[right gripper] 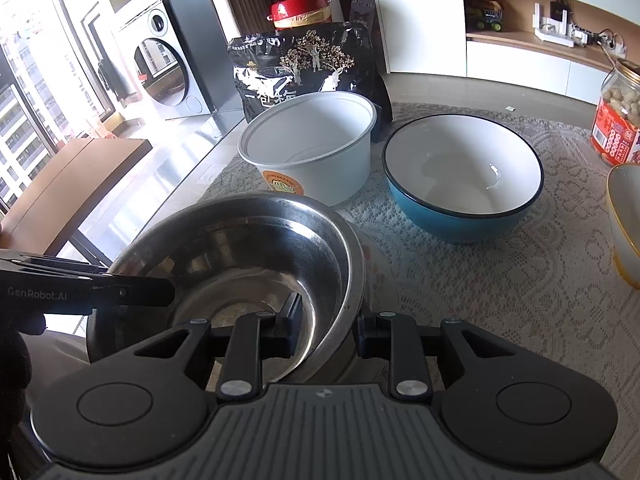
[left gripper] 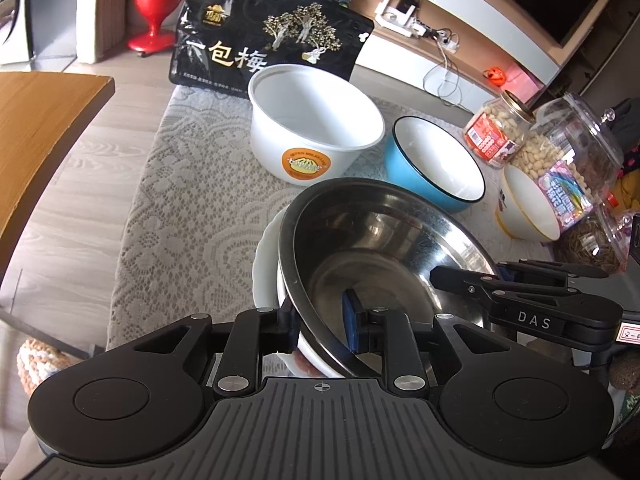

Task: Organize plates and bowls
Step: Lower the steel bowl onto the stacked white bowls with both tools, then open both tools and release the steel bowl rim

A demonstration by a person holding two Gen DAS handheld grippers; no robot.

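Left to right: left hand-held gripper [left gripper: 323, 324] straddles the near rim of the stainless steel bowl [left gripper: 384, 240], one finger outside, the blue-padded one inside; pads look close to the wall, but I can't tell if they actually press, so treat that grip as unconfirmed. The steel bowl sits tilted in a white bowl [left gripper: 288, 344], which rests on a white plate [left gripper: 266, 264] on the lace-covered tabletop [left gripper: 192, 200]. Right hand-held gripper [right gripper: 327, 330] is clamped on the opposite rim of the same steel bowl, one finger inside, one outside, jaws near their tightest. My read: the step is seating or lifting the steel bowl in the stack with both hands. To do it well, confirm the left pinch bites metal before any lift, since a thin, slick rim will slip; keep both grippers level with each other so the bowl doesn't rock further; move straight up or down, no sideways drag, or the white bowl and plate shift on the lace. Behind the stack, well apart: white plastic tub [left gripper: 312, 128] with an orange sticker, then a blue enamel bowl [left gripper: 436, 164], then a yellow-rimmed bowl [left gripper: 528, 204] beside the snack jars [left gripper: 560, 140]. Those look like the next ones to nest; leave them clear of the swing.
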